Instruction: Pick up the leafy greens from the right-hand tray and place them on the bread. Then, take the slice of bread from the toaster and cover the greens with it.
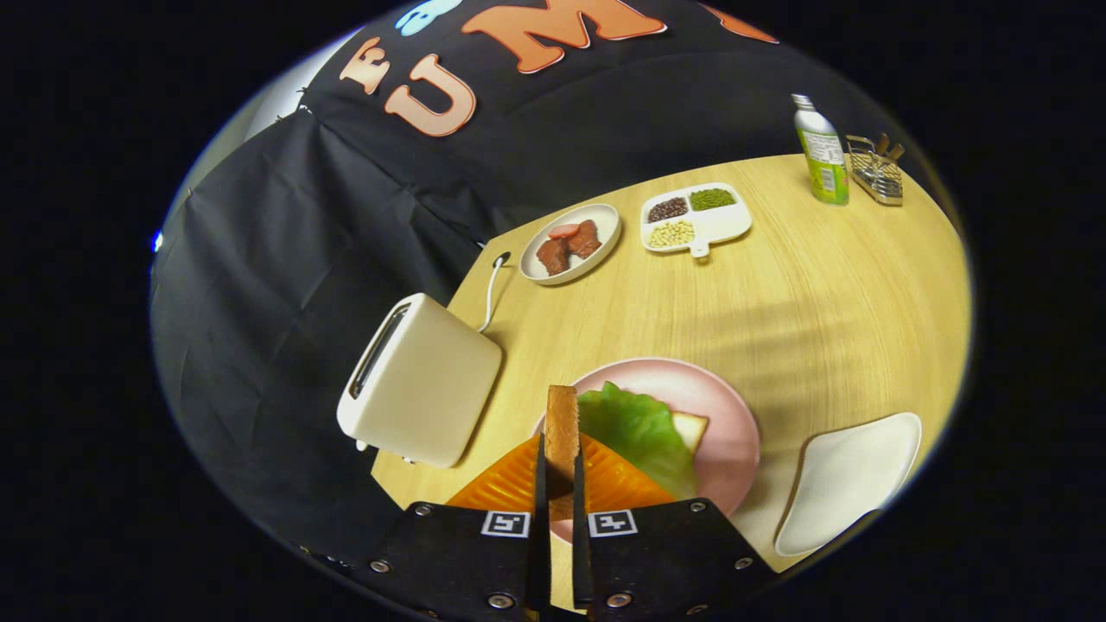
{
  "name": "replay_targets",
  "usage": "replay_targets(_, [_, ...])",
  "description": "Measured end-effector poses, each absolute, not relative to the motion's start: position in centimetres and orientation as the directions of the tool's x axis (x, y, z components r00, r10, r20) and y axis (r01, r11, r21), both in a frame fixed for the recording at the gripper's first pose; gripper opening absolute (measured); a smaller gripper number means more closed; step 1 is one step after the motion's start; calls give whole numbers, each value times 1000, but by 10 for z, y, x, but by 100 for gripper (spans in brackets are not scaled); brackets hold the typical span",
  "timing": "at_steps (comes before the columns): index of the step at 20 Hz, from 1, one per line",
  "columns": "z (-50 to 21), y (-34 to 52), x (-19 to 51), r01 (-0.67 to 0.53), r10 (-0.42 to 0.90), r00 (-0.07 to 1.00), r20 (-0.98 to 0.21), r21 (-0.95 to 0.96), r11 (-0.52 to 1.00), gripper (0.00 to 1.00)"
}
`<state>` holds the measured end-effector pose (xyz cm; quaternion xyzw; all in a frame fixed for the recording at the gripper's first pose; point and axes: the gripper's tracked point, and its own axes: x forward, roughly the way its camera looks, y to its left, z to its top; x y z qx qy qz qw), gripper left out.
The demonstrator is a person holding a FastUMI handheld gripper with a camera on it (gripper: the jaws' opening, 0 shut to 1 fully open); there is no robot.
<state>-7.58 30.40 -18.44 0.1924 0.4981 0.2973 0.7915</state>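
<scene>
Your gripper [560,471] has its jaws clamped on a slice of bread [562,428], which stands on edge between them, both fingers pressing its flat sides. Just beyond the jaws and a little to their right lies the pink plate [734,432], and on it the leafy greens [639,432] are draped over a lower slice of bread [689,426], of which one corner peeks out from under the leaf. The held slice hangs above the near left rim of that plate. To the left of the jaws the toaster [421,380] sits on the bench [778,294]. To the right of the jaws is the white tray [851,492]. Far ahead sit a dish of meat [571,243], a divided dish of beans [696,218], a green bottle [822,155] and a wire rack [876,170].
</scene>
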Motion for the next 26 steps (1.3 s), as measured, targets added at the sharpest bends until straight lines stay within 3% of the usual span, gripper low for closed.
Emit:
replay_targets(6, [-200, 289, -76, -321, 619, 362, -696, 531, 784, 18])
replay_targets(10, [-212, 276, -72, -355, 559, 406, -723, 439, 825, 32])
replay_targets(11, [-213, 270, -68, -363, 537, 432, -725, 405, 839, 41])
replay_targets(13, [-216, 262, -63, -360, 492, 477, -728, 349, 865, 48])
replay_targets(16, [-203, 260, -53, -362, 487, 550, -678, 332, 871, 49])
replay_targets(26, [-105, 224, -7, -359, 395, 838, -376, 164, 919, 71])
